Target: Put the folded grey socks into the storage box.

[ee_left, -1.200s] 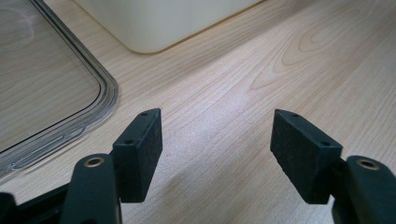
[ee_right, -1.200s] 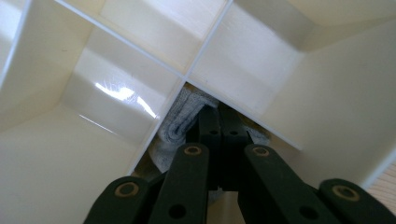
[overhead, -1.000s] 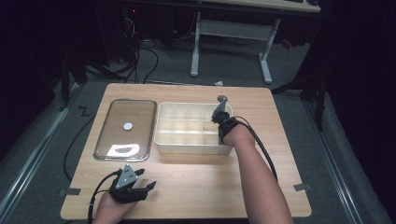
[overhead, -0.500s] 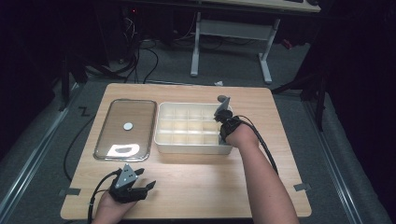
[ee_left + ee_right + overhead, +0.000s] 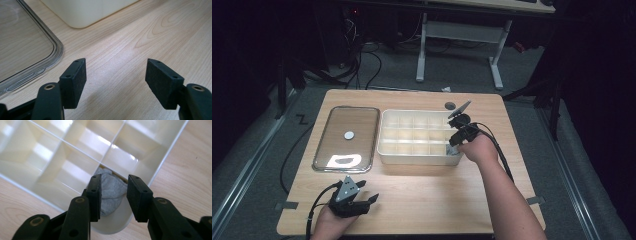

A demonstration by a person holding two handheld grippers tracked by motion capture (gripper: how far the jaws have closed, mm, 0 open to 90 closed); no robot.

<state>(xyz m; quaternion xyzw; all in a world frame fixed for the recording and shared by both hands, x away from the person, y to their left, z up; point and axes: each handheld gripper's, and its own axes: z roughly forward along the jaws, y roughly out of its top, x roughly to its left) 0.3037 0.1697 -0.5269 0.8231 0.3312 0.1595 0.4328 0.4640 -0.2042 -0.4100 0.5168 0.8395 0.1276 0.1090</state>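
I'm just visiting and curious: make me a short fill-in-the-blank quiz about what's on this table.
1. The grey cloth lies in a corner compartment of the cream ____.
2. The clear lid lies flat on the table to the ____ of the divided box.
3. The left claw hovers over bare wood with its jaws ____.
4. The right claw is above the cloth, which is ____ in colour.

Missing words: box; left; open; grey

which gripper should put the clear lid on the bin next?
Likely left. The left hand-held gripper sits open on the wooden table beside the clear rectangular plastic lid; the right hand-held gripper hangs above the cream compartmented bin.
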